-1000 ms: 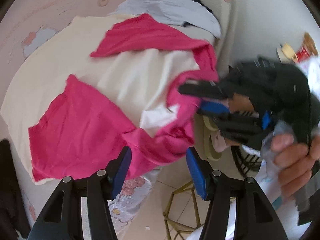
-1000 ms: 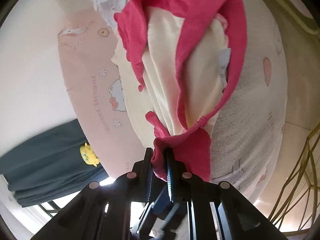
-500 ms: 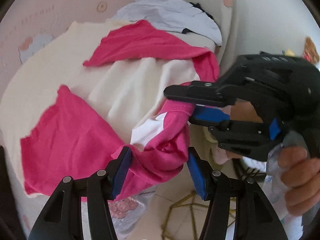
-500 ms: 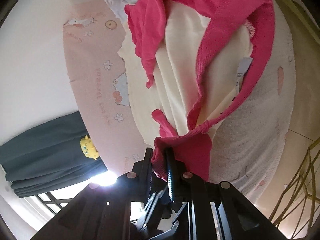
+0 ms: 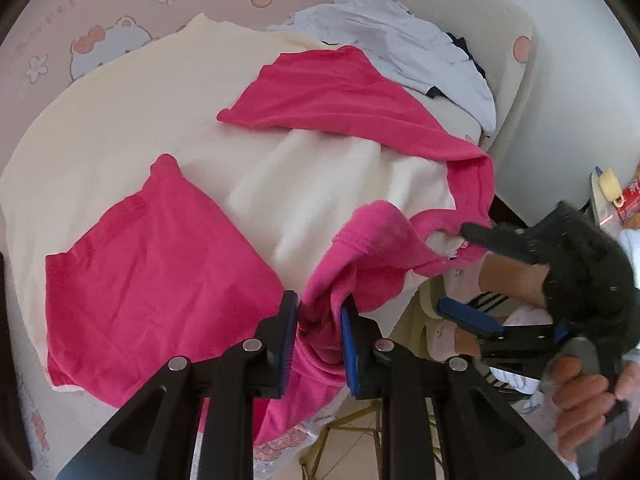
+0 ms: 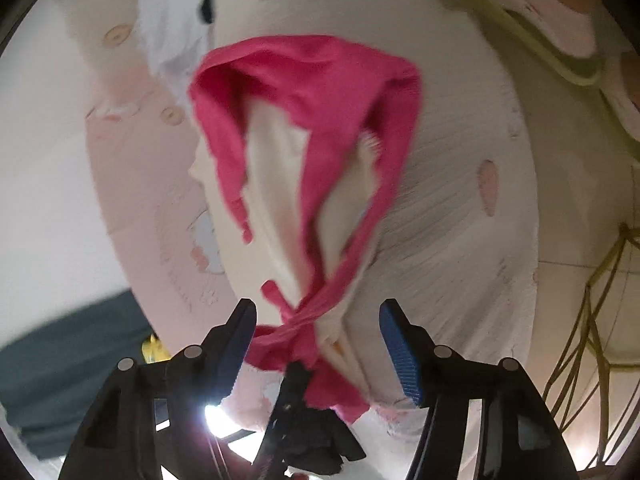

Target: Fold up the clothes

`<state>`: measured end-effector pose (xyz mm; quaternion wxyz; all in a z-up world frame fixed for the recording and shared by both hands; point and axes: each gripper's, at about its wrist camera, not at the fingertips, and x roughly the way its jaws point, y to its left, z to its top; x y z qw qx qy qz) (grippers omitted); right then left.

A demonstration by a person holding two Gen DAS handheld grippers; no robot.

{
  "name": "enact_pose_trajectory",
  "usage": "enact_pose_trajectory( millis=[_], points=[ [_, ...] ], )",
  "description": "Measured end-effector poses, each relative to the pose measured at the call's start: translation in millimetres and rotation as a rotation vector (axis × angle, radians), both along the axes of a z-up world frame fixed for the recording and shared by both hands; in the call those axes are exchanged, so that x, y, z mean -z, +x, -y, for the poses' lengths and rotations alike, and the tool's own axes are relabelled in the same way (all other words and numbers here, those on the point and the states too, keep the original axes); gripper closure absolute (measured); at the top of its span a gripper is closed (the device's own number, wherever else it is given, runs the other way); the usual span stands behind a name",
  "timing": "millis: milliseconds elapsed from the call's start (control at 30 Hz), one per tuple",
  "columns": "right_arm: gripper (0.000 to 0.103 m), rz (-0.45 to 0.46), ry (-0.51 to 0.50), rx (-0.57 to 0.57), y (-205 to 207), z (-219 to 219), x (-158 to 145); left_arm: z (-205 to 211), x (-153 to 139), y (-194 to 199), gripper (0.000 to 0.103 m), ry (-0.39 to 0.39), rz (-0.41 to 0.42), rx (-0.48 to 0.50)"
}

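Note:
A pink and cream garment [image 5: 280,200] lies spread on a round cushioned surface; it also shows in the right wrist view [image 6: 304,128]. My left gripper [image 5: 318,320] is shut on a bunched pink fold of the garment at its near edge. My right gripper [image 6: 318,340] is open, its jaws wide apart around the pink fabric without pinching it. In the left wrist view the right gripper [image 5: 472,276] sits at the right, next to the garment's pink neckline.
A white and pale blue pile of clothes [image 5: 400,48] lies at the far side of the cushion. The pink cartoon-print backrest [image 5: 100,20] rises behind. A gold wire frame [image 6: 592,320] stands on the tiled floor at the right.
My left gripper moved onto the pink fold and closed on it. My right gripper opened and let go of the pink fabric.

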<state>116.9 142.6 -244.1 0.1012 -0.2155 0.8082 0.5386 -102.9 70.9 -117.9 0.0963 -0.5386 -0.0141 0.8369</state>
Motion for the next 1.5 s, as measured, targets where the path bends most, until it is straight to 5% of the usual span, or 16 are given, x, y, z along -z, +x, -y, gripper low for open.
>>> enact_pose_trajectory(
  millis=[133, 333, 433, 533, 633, 700, 833, 1200, 1267, 1333, 1500],
  points=[
    [0.04, -0.001, -0.011, -0.003, -8.6, -0.8, 5.2, 9.0, 1.9, -3.3, 0.085, 0.037, 0.022, -0.023],
    [0.04, 0.021, 0.1, -0.03, -21.1, -12.3, -5.5, 9.5, 2.7, -2.9, 0.085, 0.06, 0.036, -0.016],
    [0.053, 0.048, 0.136, -0.037, -23.0, -18.8, -6.5, 7.7, 2.2, -2.9, 0.085, 0.05, 0.038, -0.01],
    [0.081, 0.089, 0.164, -0.072, -24.8, -20.2, -6.9, 9.0, 1.7, -3.8, 0.085, 0.065, 0.045, -0.018],
    [0.095, 0.088, 0.215, -0.086, -25.7, -19.7, -13.2, 10.6, -1.0, -3.0, 0.085, 0.115, 0.063, -0.034],
    [0.095, 0.037, 0.239, -0.077, -27.4, -20.4, -21.7, 9.5, -4.2, -1.7, 0.082, 0.115, 0.077, -0.035],
    [0.095, -0.001, 0.273, -0.105, -33.9, -18.3, -32.9, 4.4, -15.4, 2.8, 0.052, 0.127, 0.061, -0.002],
    [0.095, 0.013, 0.373, -0.192, -50.5, -11.6, -48.4, -5.7, -10.1, -24.0, 0.051, 0.083, 0.031, -0.021],
    [0.095, 0.024, 0.419, -0.233, -53.2, -10.9, -56.1, -4.7, -8.3, -26.7, 0.057, 0.084, -0.002, -0.025],
    [0.094, 0.034, 0.467, -0.279, -60.0, -10.5, -63.8, -8.1, -4.5, -30.8, 0.086, 0.032, -0.002, -0.005],
    [0.092, 0.093, 0.637, -0.471, -89.4, -12.8, -83.0, 2.8, 1.5, -37.2, 0.088, -0.007, 0.016, -0.028]
  ],
)
